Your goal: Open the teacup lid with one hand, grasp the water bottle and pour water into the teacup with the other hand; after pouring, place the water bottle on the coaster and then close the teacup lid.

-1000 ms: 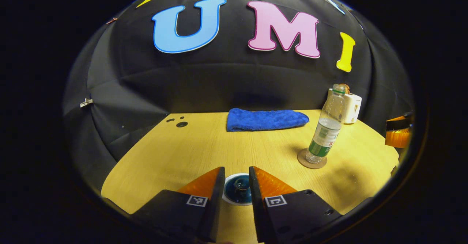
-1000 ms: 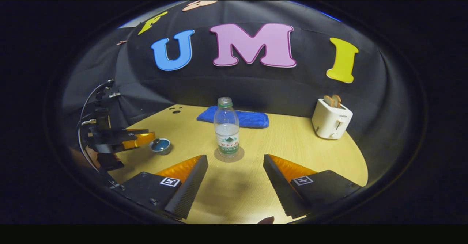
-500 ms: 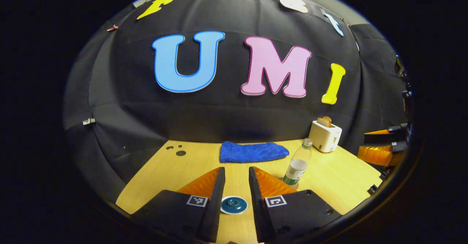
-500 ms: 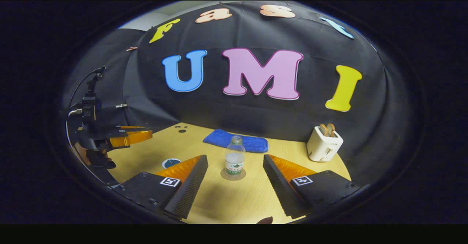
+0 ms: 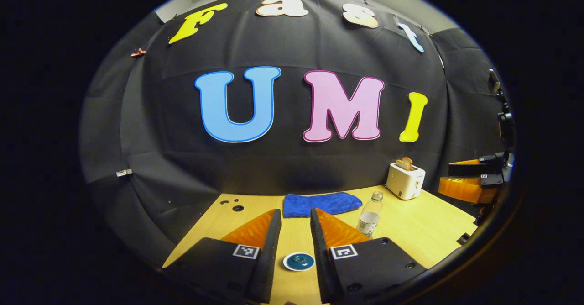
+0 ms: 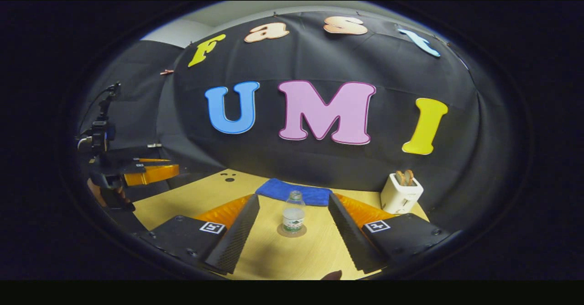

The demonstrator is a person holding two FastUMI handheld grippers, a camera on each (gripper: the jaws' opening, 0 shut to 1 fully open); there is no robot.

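water bottle [image 6: 293, 212]: one
coaster [image 6: 292, 231]: one
lidded teacup [image 5: 299, 261]: one
blue towel [image 5: 321, 203]: one
toaster [image 6: 401, 193]: one, two slices of bread [image 6: 404, 177]

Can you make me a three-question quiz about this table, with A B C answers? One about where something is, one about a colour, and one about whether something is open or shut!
1. Where does the water bottle stand?
A on the coaster
B on the cloth
C on the toaster

2. What colour is the cloth?
A red
B blue
C white

3. How is the teacup?
A tipped over
B lid off
C lid on

Answers: 1 A, the round coaster lies under the bottle. 2 B, the folded cloth by the wall is blue. 3 C, the knobbed lid covers the cup.
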